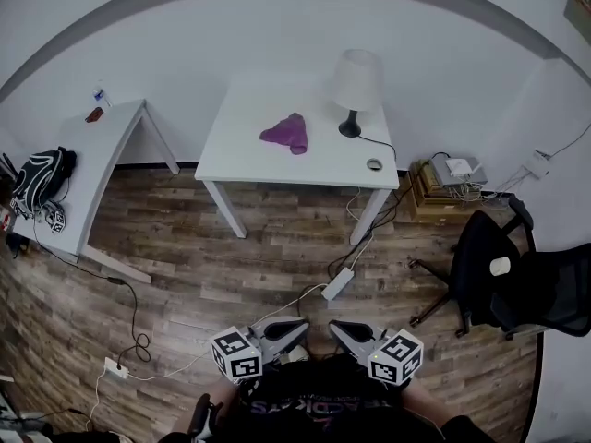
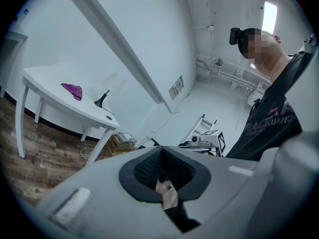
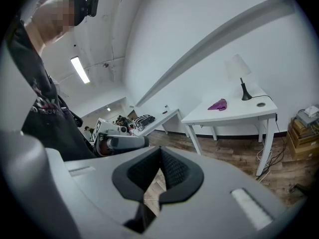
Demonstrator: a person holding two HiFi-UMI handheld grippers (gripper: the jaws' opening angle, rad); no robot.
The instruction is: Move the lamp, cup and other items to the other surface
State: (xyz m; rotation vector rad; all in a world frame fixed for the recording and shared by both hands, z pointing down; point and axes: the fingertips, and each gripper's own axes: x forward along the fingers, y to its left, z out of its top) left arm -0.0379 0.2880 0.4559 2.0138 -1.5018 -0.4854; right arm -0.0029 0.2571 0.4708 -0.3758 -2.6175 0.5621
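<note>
A white-shaded lamp [image 1: 356, 86] on a black base stands at the back right of the white table [image 1: 249, 155]. A crumpled purple cloth [image 1: 286, 134] lies mid-table. A small round cup-like thing [image 1: 374, 164] sits near the front right corner. The same lamp [image 3: 240, 73], cloth [image 3: 218, 104] and round thing [image 3: 260, 104] show far off in the right gripper view. My left gripper [image 1: 303, 326] and right gripper [image 1: 334, 327] hang low by my body, far from the table. Both are shut, with nothing between their jaws.
A second white table [image 1: 92, 169] stands at the left with small items at its far end and a black bag [image 1: 42, 178] on it. A black office chair [image 1: 499, 275] is at the right. Stacked books [image 1: 443, 187], a power strip [image 1: 337, 284] and cables lie on the wooden floor.
</note>
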